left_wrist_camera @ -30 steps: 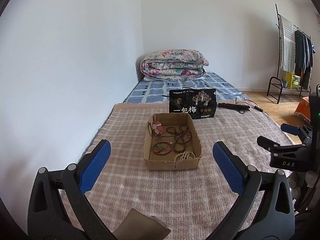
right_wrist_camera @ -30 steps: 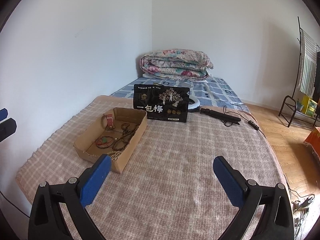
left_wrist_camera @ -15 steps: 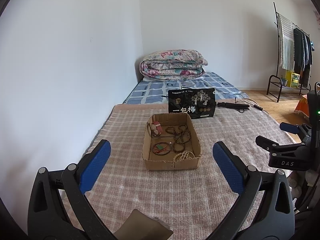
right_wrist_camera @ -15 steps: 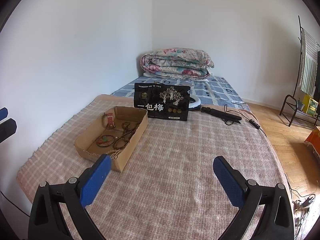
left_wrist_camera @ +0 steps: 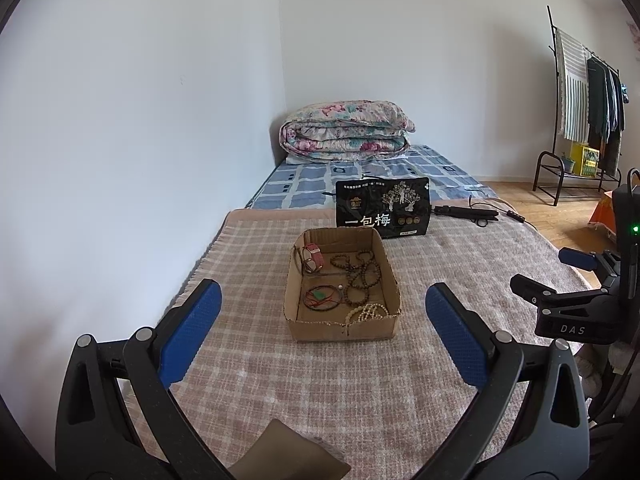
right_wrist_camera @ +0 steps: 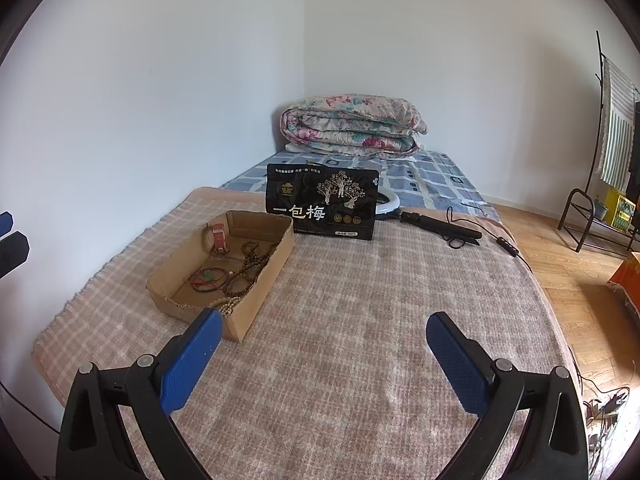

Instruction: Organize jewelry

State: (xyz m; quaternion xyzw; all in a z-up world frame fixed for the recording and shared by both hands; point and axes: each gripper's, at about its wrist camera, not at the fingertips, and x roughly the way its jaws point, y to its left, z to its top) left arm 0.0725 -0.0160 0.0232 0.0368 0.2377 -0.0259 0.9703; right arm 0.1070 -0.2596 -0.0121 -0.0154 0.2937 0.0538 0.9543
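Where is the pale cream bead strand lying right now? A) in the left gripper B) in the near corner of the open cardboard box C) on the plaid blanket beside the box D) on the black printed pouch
B: the pale cream bead strand lies inside the open cardboard box, against its near wall beside the dark brown bead strands; both grippers are open and hold nothing.
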